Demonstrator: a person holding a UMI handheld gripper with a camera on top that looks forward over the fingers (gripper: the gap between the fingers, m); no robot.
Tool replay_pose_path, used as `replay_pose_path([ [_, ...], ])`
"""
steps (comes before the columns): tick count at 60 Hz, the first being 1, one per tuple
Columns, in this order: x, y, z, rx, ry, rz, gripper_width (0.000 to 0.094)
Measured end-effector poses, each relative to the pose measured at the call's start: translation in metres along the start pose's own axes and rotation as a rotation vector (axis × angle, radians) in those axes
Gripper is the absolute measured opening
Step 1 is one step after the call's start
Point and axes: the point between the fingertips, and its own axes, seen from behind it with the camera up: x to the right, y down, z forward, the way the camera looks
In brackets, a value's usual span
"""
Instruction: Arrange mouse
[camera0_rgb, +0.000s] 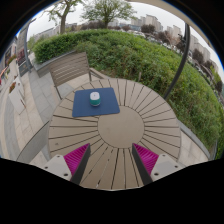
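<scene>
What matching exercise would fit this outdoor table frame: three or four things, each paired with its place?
Things:
1. blue mat
2. small object
3. bench
4. tool

Places:
A. beyond the round table, beside the hedge
B. on top of the mat
C. nearest the camera, fingers apart over the table's near edge
D. flat on the far half of the round table

Pairs: 1-D, 2-B, 3-A, 4-C

The small object looks green and white; what it is cannot be told. Nothing sits between the tool's fingers.
</scene>
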Motion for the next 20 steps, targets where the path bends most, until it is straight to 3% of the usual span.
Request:
replay_pose_path([
  [11,0.014,0.007,-0.01,0.021,0.038,0.034,0.0852],
  [20,0.007,0.005,-0.015,0.039,0.013,0.045,0.0853],
])
